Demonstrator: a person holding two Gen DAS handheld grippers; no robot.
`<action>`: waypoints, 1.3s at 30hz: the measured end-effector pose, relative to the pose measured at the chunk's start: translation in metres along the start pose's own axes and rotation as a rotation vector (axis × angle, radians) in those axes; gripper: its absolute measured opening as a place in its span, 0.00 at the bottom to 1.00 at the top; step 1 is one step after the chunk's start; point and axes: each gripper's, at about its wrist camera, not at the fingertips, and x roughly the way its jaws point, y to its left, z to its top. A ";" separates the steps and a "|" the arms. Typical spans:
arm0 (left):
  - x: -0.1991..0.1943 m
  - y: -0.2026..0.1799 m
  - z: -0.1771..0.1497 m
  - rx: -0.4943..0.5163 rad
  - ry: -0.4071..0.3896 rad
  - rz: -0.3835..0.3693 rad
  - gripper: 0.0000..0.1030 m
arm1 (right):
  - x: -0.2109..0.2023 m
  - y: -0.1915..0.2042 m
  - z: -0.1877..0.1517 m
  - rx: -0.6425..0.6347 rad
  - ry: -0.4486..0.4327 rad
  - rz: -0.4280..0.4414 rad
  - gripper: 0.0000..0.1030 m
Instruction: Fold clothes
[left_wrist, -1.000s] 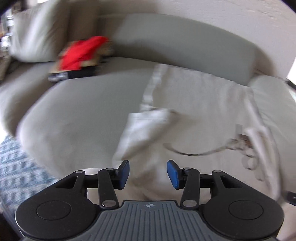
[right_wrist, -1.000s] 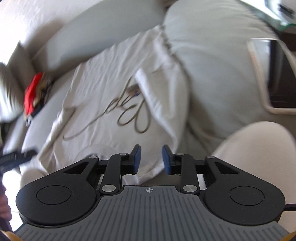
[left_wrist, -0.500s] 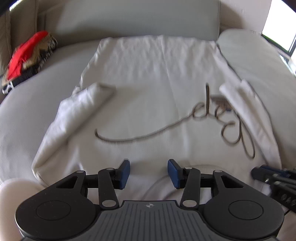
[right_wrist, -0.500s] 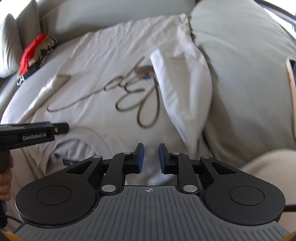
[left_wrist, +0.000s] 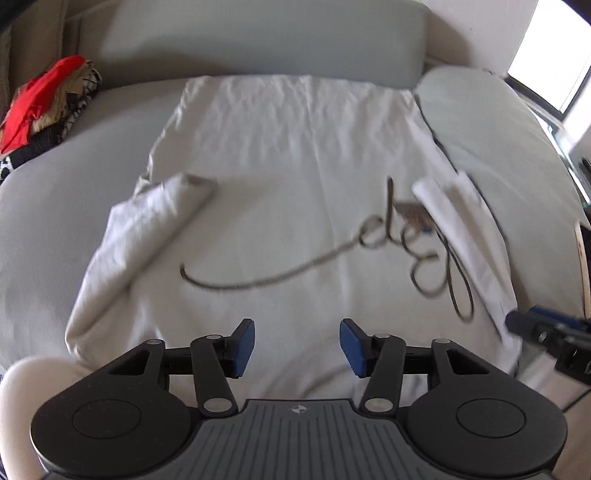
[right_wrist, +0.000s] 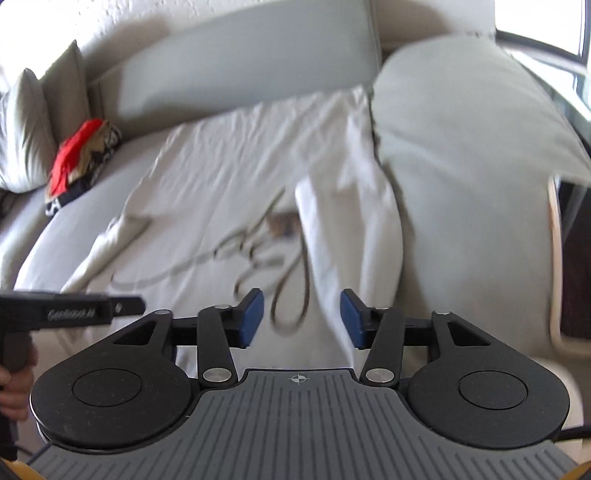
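Left tool (left_wrist: 297, 347) at bottom centre, blue pads spread, nothing between them. Right tool (right_wrist: 301, 317) likewise spread, empty, hanging over shirt hem. White T-shirt (left_wrist: 295, 177) flat across frame centre on grey sofa (left_wrist: 258, 37), both sleeves folded inward; dark scribble print, blurred, maybe lettering. Red-and-patterned clothes pile (left_wrist: 40, 107) upper left.

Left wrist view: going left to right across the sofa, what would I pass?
Red cloth pile → folded-in left sleeve → script lettering on the white shirt → folded-in right sleeve → sofa arm.
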 end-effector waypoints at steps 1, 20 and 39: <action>0.001 0.002 0.004 -0.010 -0.008 -0.003 0.50 | 0.008 -0.001 0.007 -0.005 -0.011 -0.001 0.52; 0.020 0.018 0.015 -0.074 -0.010 -0.043 0.50 | 0.122 -0.006 0.057 -0.043 -0.009 -0.009 0.02; 0.009 0.003 -0.006 -0.074 -0.043 -0.099 0.50 | 0.007 -0.101 0.024 0.236 -0.238 -0.505 0.00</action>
